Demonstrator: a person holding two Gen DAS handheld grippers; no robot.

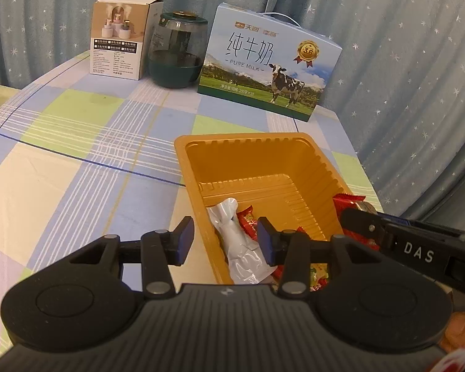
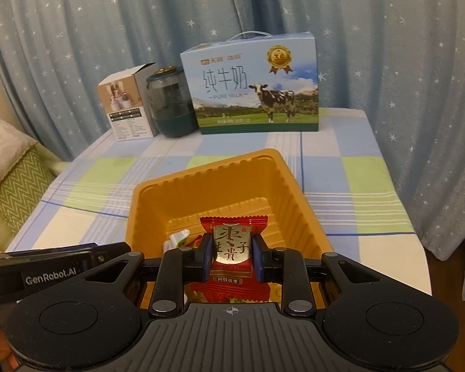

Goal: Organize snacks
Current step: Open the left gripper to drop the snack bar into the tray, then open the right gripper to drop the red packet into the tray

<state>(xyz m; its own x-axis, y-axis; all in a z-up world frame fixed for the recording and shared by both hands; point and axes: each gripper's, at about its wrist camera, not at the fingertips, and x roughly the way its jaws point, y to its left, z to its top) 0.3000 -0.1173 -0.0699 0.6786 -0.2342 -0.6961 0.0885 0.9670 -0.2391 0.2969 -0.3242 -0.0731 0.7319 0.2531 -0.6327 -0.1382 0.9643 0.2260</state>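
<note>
An orange plastic tray (image 1: 232,152) sits on the checked tablecloth; it also shows in the right wrist view (image 2: 207,183). Inside lie a silver pouch (image 1: 241,241) and small red snack packets (image 1: 248,221). My left gripper (image 1: 224,240) is open and empty, its jaws astride the tray's near left wall. My right gripper (image 2: 231,255) is shut on a red jujube snack packet (image 2: 232,248) and holds it over the tray's near part. The right gripper and its red packet (image 1: 347,200) show at the tray's right rim in the left wrist view.
At the table's back stand a white carton (image 1: 121,37), a dark green glass jar (image 1: 176,51) and a blue pure-milk box (image 1: 263,62). A starred blue curtain hangs behind. A green cushion (image 2: 15,183) lies left of the table.
</note>
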